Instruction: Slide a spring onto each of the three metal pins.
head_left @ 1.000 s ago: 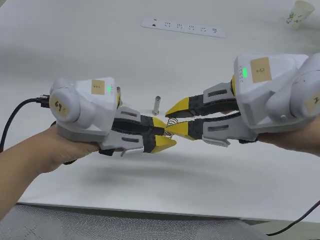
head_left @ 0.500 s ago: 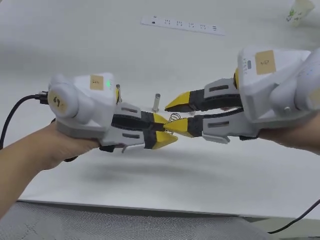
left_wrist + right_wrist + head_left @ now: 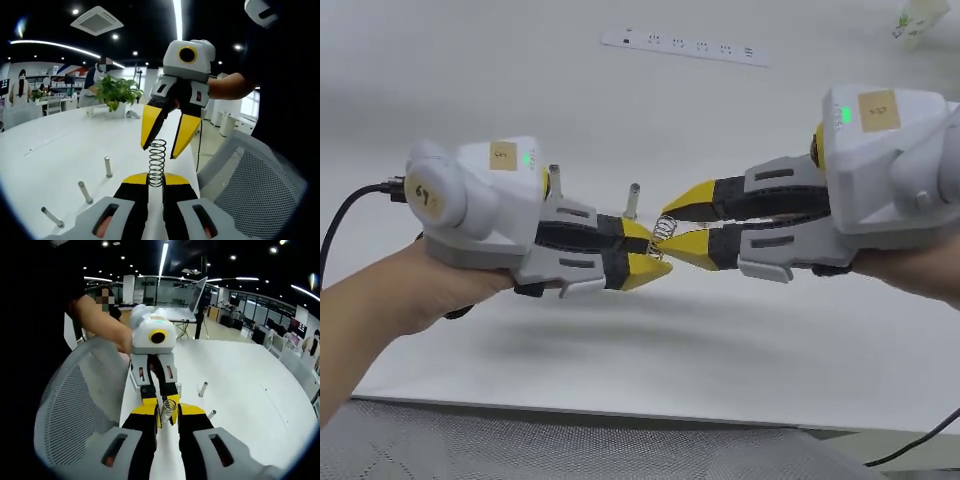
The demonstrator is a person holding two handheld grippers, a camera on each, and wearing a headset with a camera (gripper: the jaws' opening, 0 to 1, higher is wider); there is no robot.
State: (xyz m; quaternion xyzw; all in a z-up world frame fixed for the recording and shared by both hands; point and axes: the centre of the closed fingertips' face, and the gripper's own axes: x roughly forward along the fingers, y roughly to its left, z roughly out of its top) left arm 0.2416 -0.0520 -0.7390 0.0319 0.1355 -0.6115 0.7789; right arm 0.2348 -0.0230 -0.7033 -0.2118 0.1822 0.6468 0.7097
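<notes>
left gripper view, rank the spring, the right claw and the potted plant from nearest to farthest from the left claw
1. spring: gripped in the left claw, centre.
2. right claw: just beyond, open around the spring's far end.
3. potted plant: far off, upper left.

Your left gripper (image 3: 653, 262) had a white shell, a green light (image 3: 528, 158), a tan sticker (image 3: 503, 153), a black cable (image 3: 345, 235) and yellow-tipped black jaws. Your right gripper (image 3: 672, 230) had the same colours.
</notes>
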